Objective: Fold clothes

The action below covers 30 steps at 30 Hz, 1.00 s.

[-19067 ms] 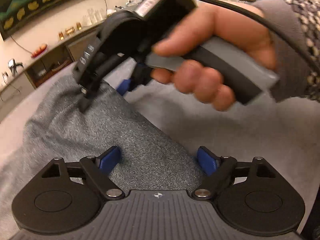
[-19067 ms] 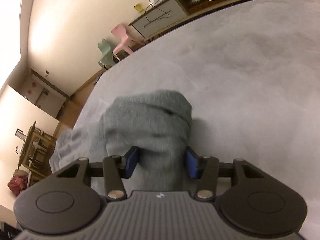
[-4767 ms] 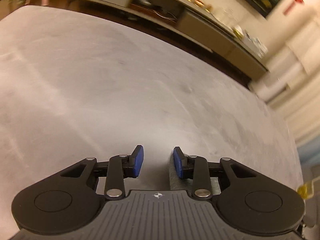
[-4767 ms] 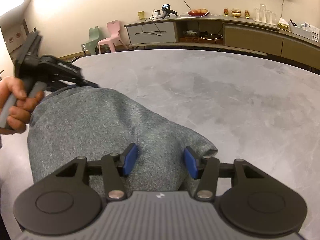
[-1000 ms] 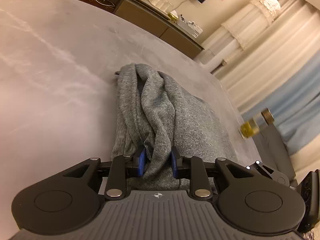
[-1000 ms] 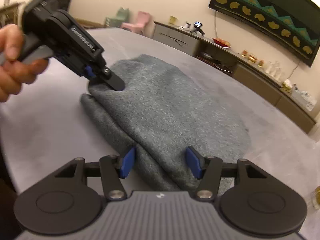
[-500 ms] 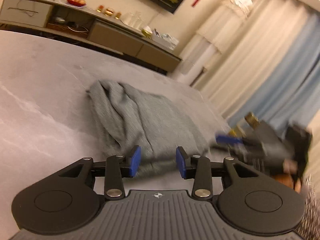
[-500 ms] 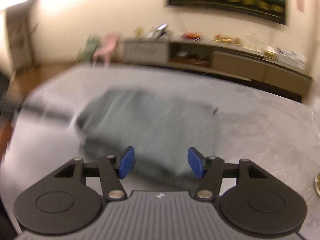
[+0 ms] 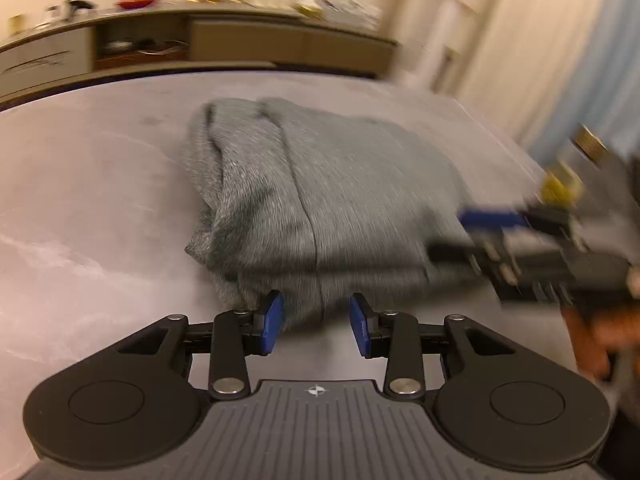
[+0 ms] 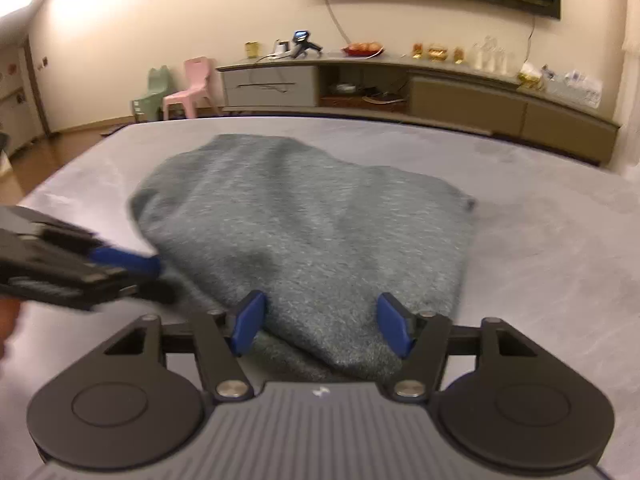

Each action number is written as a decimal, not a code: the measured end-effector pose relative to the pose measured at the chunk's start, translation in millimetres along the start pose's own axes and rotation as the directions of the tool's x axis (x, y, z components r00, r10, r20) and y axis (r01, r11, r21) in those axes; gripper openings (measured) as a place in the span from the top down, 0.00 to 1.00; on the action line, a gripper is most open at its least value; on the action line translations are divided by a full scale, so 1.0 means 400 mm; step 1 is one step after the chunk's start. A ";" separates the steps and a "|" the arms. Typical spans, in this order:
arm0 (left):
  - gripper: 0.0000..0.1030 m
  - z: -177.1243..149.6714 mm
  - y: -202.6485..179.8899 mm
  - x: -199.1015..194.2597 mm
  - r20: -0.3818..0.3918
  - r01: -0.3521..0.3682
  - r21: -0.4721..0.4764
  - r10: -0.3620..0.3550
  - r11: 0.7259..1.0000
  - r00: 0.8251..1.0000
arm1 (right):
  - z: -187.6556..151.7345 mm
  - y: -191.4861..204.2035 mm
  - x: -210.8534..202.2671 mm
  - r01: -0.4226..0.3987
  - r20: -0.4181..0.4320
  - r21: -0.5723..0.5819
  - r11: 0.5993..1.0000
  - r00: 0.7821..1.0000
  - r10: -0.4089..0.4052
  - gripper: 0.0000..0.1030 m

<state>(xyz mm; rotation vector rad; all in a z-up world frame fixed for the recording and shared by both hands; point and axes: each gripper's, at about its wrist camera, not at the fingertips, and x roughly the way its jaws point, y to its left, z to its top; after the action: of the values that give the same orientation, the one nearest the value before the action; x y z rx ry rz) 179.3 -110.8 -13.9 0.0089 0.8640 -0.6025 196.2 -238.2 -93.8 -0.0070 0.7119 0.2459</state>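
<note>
A grey knitted garment [image 9: 320,192] lies folded in a bundle on the grey marbled table [image 9: 88,184]. My left gripper [image 9: 316,326] stands open just before the bundle's near edge, nothing between its blue pads. In the right wrist view the same garment [image 10: 312,224] spreads ahead, and my right gripper [image 10: 326,326] is open above its near edge without pinching it. The right gripper [image 9: 472,236] shows blurred at the bundle's right side in the left wrist view. The left gripper [image 10: 140,276] appears blurred at the bundle's left side in the right wrist view.
A long low sideboard [image 10: 400,84] with small items runs along the far wall. A pink chair [image 10: 192,88] and a green chair [image 10: 150,94] stand beyond the table's far left. Pale curtains [image 9: 520,40] hang to the right. A hand [image 9: 600,332] holds the right gripper.
My left gripper let go of the garment's fold and drew back, now open. Both grippers pulled away from the bundle, which lies flat on the table.
</note>
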 end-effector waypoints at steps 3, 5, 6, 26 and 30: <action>0.62 0.003 -0.006 -0.081 0.083 0.086 -0.026 -0.084 0.996 0.993 | 0.013 -0.026 -0.057 -0.002 0.048 0.055 0.998 0.999 -0.001 0.39; 0.61 0.029 0.022 -0.128 0.197 0.132 -0.085 -0.114 0.988 0.974 | 0.022 -0.044 -0.091 -0.010 0.102 0.103 0.995 0.995 -0.001 0.39; 0.61 0.045 0.039 -0.130 0.229 0.131 -0.114 -0.103 0.985 0.968 | 0.023 -0.051 -0.097 -0.015 0.117 0.122 0.992 0.993 0.000 0.39; 0.59 0.010 0.148 0.013 0.219 0.147 -0.335 -0.075 0.931 0.973 | -0.018 -0.055 -0.054 -0.022 0.087 0.175 0.984 0.996 0.007 0.54; 0.45 -0.025 0.161 -0.040 0.238 0.163 -0.380 -0.074 0.910 0.968 | -0.028 -0.022 -0.087 -0.024 0.135 0.135 0.991 0.991 0.005 0.54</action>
<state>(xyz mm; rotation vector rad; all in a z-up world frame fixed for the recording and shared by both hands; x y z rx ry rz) 196.5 -46.7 -23.6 -0.4768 0.7620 -0.5206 165.7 -255.6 -80.3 0.1441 0.5934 0.2092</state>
